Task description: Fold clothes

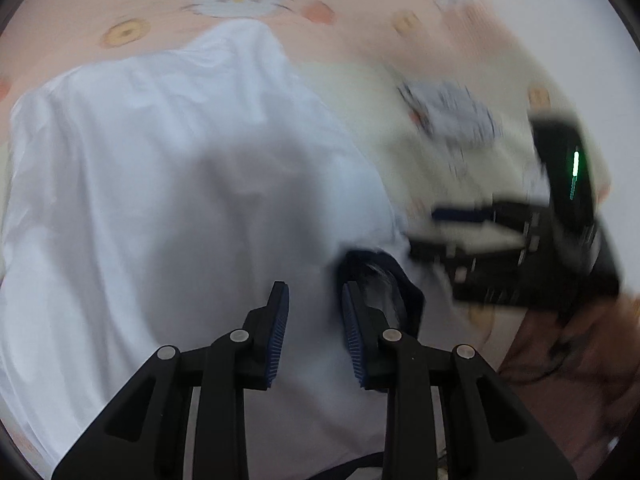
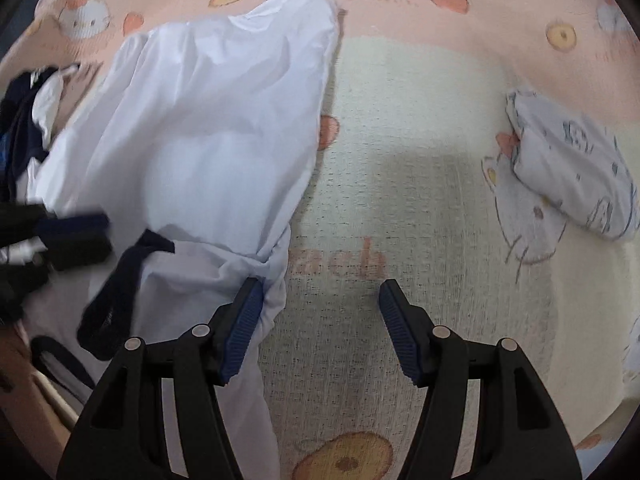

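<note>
A white garment point(image 1: 168, 168) lies spread on the pink cartoon-cat sheet point(image 1: 340, 40), with a navy collar point(image 1: 404, 280) at its near right edge. My left gripper point(image 1: 316, 320) hangs over the cloth, jaws a little apart, nothing pinched between the pads, its right finger against the collar. In the right wrist view the same white garment point(image 2: 208, 140) fills the left half, its navy trim point(image 2: 116, 292) near the bottom left. My right gripper point(image 2: 320, 320) stands wide open over the bare sheet point(image 2: 420, 160), its left finger touching the garment's bunched edge.
A folded printed garment point(image 2: 572, 164) lies at the right on the sheet. Dark clothes point(image 2: 20, 128) are piled at the far left. The right gripper's black body point(image 1: 520, 248) and the person's hand point(image 1: 580, 352) show blurred in the left wrist view.
</note>
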### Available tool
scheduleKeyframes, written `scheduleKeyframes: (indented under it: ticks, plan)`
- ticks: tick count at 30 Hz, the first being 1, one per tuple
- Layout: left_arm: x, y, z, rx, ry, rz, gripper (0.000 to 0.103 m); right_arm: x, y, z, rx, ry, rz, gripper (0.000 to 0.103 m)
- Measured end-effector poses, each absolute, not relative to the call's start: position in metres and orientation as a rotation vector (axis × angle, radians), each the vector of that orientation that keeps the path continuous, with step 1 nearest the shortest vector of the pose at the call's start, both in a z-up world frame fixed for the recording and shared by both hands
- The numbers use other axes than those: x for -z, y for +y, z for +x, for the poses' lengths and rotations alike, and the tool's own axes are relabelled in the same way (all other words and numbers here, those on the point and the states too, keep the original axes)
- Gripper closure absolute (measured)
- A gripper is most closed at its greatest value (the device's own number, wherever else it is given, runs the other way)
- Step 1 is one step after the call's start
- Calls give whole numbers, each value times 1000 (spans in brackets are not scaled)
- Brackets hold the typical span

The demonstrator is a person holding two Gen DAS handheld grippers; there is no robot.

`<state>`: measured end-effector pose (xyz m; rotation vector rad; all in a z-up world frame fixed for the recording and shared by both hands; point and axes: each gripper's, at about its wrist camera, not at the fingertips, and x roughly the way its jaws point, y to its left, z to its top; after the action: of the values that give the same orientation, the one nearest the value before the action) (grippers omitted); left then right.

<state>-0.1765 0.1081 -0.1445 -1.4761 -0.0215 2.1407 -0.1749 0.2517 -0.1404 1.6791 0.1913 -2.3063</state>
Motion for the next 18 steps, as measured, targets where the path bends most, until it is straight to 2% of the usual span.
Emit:
scheduleKeyframes:
  ticks: [4,11,15,18]
  plan:
    - [146,131,-176,-2154,110,-1439,74,130,260,-172,2291,100,1641,41]
    - [159,148,-196,-2205,132,-1420,76,134,264,-168,2239,60,1653,41]
    - [162,128,-195,-2347,-14,-1450,96,153,253,-189,2243,114,1631,40]
    - [160,103,-193,-2464,-179,-1500,98,151,251,-186,2253,171,1633,40]
